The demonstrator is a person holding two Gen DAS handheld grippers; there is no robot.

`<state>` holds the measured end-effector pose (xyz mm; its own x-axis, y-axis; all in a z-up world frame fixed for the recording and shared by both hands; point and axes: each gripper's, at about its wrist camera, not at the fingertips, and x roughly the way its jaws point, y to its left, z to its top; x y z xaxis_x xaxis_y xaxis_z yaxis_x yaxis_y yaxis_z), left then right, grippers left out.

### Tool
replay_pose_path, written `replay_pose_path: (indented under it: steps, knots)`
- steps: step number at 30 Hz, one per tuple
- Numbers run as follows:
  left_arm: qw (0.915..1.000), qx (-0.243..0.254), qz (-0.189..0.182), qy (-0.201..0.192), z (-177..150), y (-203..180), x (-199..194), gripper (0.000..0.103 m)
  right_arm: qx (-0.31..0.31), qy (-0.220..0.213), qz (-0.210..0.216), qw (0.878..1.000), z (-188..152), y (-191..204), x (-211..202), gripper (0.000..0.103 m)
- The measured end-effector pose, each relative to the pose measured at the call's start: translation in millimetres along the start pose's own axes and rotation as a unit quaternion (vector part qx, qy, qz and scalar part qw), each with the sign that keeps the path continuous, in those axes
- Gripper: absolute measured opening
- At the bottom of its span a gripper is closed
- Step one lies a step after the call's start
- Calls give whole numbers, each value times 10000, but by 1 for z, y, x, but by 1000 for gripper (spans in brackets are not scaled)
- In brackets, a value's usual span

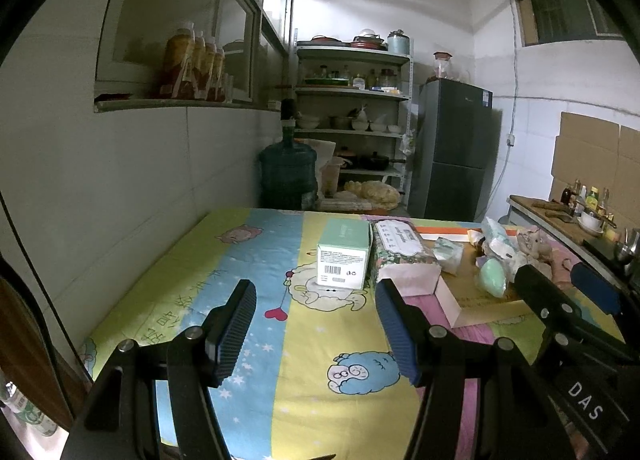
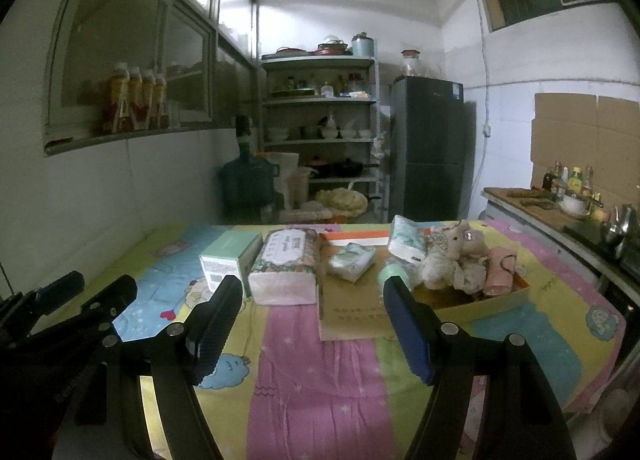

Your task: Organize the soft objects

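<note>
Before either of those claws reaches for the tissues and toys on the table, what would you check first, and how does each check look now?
1. Left gripper open and holding nothing: ok.
2. Right gripper open and holding nothing: ok.
3. Green box and flowered tissue pack side by side, upright: ok.
4. Plush toy sits in the cardboard tray: ok.
5. Small tissue packet free to grab, nothing lying on it: ok.
6. Where each soft thing should end up: cannot tell.

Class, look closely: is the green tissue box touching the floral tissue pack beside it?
Cannot tell. In the right wrist view, the green tissue box and floral tissue pack sit side by side, but the seam is shadowed.
</note>
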<state>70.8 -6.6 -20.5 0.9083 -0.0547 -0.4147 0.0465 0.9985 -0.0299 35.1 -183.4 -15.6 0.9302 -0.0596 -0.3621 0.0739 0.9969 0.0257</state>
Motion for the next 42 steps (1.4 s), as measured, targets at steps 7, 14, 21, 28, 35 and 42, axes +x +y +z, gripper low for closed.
replay_pose_path:
  steps: [7,14,21,28,35,42]
  knots:
    - [10000,-1,0,-1,0,0,-1,62,-18,10,33,10000,0,2,-2,75]
    - [10000,5,1,-2,0,0,-1,62,-27,12,48,10000,-1,4,-3,75]
    - [10000,5,2,-5,0,-1,-1,62,-30,11,54,10000,-1,5,-2,75]
    - [10000,6,2,-3,0,-1,-1,62,-25,12,55,10000,-1,5,-2,75]
    - [10000,7,3,-8,-1,-1,-2,62,-27,5,51,10000,-1,6,-3,75]
    - [10000,15,5,-10,-1,-3,-4,62,-28,16,55,10000,-1,6,-2,75]
